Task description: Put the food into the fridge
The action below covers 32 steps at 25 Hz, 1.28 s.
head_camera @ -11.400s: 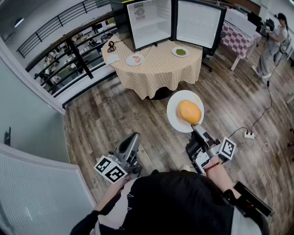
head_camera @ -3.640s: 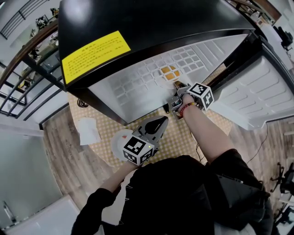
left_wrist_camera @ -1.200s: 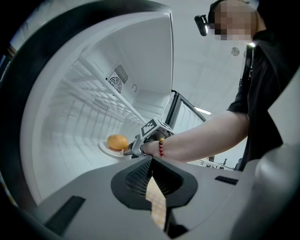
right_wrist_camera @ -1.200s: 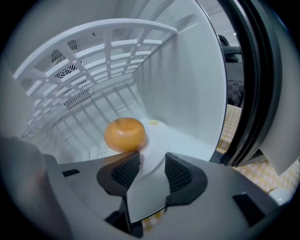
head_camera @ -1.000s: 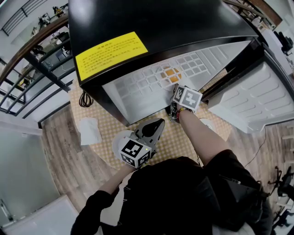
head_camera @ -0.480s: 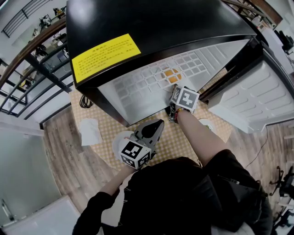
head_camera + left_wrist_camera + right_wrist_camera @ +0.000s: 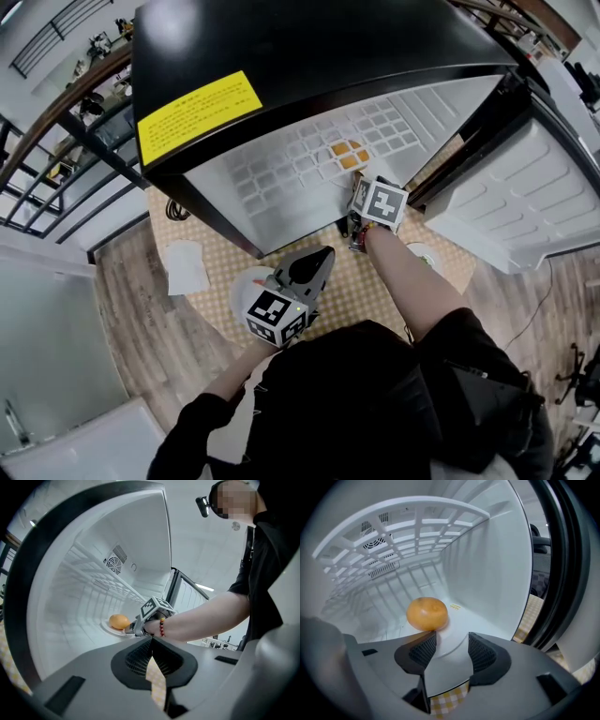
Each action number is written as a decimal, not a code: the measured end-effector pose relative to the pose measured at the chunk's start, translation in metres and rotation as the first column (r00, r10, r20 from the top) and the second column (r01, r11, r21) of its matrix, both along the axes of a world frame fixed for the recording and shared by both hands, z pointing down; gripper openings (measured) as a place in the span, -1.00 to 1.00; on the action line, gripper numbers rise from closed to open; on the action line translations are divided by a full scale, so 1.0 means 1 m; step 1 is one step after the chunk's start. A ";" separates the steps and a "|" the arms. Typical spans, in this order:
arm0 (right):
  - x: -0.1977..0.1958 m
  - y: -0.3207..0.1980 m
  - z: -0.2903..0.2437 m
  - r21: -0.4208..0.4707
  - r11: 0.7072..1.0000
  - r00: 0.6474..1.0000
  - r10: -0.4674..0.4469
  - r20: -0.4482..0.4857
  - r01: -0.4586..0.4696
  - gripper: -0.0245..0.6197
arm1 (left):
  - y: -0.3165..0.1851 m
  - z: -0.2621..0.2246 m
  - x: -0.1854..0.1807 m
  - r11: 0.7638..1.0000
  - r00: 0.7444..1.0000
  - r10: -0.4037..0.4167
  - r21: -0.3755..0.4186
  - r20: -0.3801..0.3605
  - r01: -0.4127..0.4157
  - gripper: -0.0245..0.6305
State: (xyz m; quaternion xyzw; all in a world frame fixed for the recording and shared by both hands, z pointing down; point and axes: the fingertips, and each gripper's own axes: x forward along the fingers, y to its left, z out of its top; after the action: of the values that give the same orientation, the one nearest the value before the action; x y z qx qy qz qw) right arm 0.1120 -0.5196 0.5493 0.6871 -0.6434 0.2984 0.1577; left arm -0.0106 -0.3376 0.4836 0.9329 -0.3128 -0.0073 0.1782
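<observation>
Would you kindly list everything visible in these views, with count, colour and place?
fridge: one, black outside, white inside, on the table, door open.
label: one, yellow, on the fridge top.
shelf: one, white grid, above the bun.
bun: one, orange, on the plate inside the fridge.
plate: one, white, on the fridge floor.
tablecloth: one, yellow-and-white check, under the fridge.
other plates: two, white, on the tablecloth.
paper sheet: one, white, tablecloth's left edge.
left tool: grey, jaws together, empty.
right tool: grey, jaws opening, plate rim between them.

Checked table [image 7: 349, 279]: fridge [image 7: 319, 47], near plate [image 7: 240, 291], greens plate [image 7: 427, 256], napkin [image 7: 186, 267]. Fridge floor [image 7: 492, 616]: white plate [image 7: 447, 651] bearing bun [image 7: 427, 613].
</observation>
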 end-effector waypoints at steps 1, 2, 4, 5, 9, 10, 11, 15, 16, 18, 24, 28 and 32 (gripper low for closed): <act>0.000 0.001 -0.002 0.005 1.000 1.000 -0.004 0.016 0.004 -0.28 | 0.001 -0.002 -0.001 1.000 1.000 -0.006 0.003 0.005 0.006 -0.88; -0.001 0.002 -0.005 0.014 1.000 1.000 -0.013 0.028 0.012 -0.28 | 0.002 -0.004 -0.003 1.000 1.000 -0.015 0.007 0.010 0.015 -0.88; -0.001 0.005 -0.013 0.040 0.998 0.998 -0.041 0.037 0.040 -0.28 | 0.003 -0.007 -0.006 0.999 0.999 -0.040 0.014 0.021 0.040 -0.88; -0.001 0.008 -0.017 0.055 0.997 0.998 -0.058 0.040 0.055 -0.28 | 0.005 -0.008 -0.008 0.998 0.998 -0.053 0.018 0.025 0.053 -0.88; 0.007 0.023 -0.033 0.108 0.992 0.994 -0.080 0.076 0.072 -0.67 | 0.019 -0.019 -0.005 0.994 0.994 -0.101 0.037 0.040 0.100 -0.88; 0.010 0.030 -0.038 0.120 0.990 0.992 -0.086 0.090 0.075 -0.72 | 0.024 -0.023 -0.003 0.993 0.993 -0.113 0.039 0.041 0.111 -0.88; 0.012 0.036 -0.043 0.133 0.987 0.989 -0.100 0.107 0.086 -0.75 | 0.029 -0.026 0.000 0.992 0.991 -0.125 0.040 0.040 0.124 -0.88; 0.020 0.072 -0.070 0.185 0.971 0.967 -0.185 0.174 0.152 -0.81 | 0.051 -0.045 0.016 0.985 0.986 -0.163 0.056 0.020 0.162 -0.88; 0.023 0.084 -0.078 0.195 0.967 0.959 -0.202 0.199 0.163 -0.81 | 0.059 -0.052 0.022 0.984 0.986 -0.167 0.064 0.013 0.166 -0.88; 0.029 0.108 -0.098 0.223 0.958 0.938 -0.235 0.254 0.179 -0.81 | 0.075 -0.066 0.034 0.981 0.985 -0.172 0.087 0.003 0.172 -0.88; 0.054 0.189 -0.149 0.318 0.900 0.870 -0.392 0.299 0.297 -0.85 | 0.129 -0.093 0.080 0.976 0.985 -0.172 0.128 -0.023 0.174 -0.88; 0.076 0.257 -0.143 0.319 0.848 0.823 -0.506 0.257 0.422 -0.87 | 0.172 -0.091 0.102 0.975 0.982 -0.188 0.122 -0.008 0.187 -0.88; 0.103 0.317 -0.135 0.342 0.843 0.784 -0.522 0.336 0.415 -0.88 | 0.217 -0.082 0.123 0.971 0.977 -0.214 0.105 -0.010 0.214 -0.88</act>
State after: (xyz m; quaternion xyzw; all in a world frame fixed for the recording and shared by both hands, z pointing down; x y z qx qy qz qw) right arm 0.2153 -0.2023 0.4144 0.4381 -0.8454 0.3055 -0.0011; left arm 0.1123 -0.1203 0.4017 0.9019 -0.4107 -0.0423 0.1266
